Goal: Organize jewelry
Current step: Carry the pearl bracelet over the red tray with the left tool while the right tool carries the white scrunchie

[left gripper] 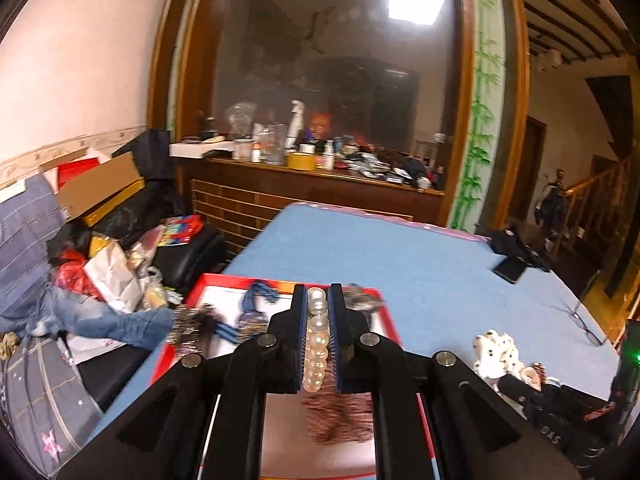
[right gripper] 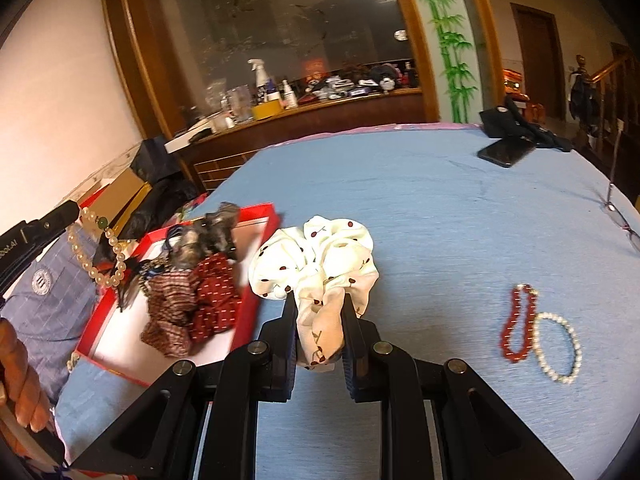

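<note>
Blue-covered worktop (right gripper: 440,208): red-rimmed shallow cardboard box (right gripper: 256,304) set at its left edge. Cream cherry-print fabric scrunchie (right gripper: 320,264) is clamped by the right hand-held gripper (right gripper: 319,312) beside the box. White pearl bead bracelet (left gripper: 316,340) is clamped by the left hand-held gripper (left gripper: 318,304) above the box.

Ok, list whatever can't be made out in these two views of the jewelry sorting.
- Left wrist view: the pearl bracelet is clamped in the left gripper; the fingers hide its loop.
- Left wrist view: the items in the red box are motion-blurred, and the gripper body covers the box's near half.
- Right wrist view: the right gripper hides the lower folds of the white scrunchie.
- Right wrist view: the glasses are cut off by the lens edge.
</note>
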Available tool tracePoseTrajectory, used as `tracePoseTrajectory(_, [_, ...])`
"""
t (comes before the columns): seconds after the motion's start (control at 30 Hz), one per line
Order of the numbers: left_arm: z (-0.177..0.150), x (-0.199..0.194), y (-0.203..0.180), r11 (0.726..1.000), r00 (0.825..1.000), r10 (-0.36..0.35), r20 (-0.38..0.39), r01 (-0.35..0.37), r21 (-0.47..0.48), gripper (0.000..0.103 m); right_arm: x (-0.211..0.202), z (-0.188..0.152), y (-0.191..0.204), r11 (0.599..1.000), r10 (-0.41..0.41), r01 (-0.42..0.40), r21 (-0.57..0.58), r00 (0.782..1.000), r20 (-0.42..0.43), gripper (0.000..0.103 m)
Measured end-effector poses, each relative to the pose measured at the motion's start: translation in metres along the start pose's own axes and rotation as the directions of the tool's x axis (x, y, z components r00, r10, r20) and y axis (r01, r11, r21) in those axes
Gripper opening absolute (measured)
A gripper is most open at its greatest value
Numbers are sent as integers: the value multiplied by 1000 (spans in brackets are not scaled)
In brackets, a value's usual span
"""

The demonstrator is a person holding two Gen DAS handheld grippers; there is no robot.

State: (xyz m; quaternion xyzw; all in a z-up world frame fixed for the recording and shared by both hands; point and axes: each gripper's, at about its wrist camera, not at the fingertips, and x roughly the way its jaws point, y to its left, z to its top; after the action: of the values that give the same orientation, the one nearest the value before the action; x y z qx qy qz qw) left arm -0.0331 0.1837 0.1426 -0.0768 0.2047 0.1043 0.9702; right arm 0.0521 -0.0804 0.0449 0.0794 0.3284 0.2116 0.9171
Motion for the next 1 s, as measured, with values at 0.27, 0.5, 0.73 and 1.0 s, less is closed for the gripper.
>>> tracePoseTrajectory(0.27, [-13,10,43,996,996,73,-43,-75,-38,10,14,-5,44,994,96,-97,-51,995,-38,21])
tracePoseTrajectory(0.5, [-34,20,61,998,995,41,-88,-45,-48,10,24,-15,87,977,165,-175,-120,983,-83,21])
tracePoseTrajectory(0.73, [-48,32,73,997,991,-31,-132,22,-72,10,35,-20,106,967,190,-206,-151,975,-116,21])
tracePoseTrajectory(1.0, [-56,45,74,996,985,-60,-163,49,-75,10,47,-23,121,957,207,-233,-174,966,-156,21])
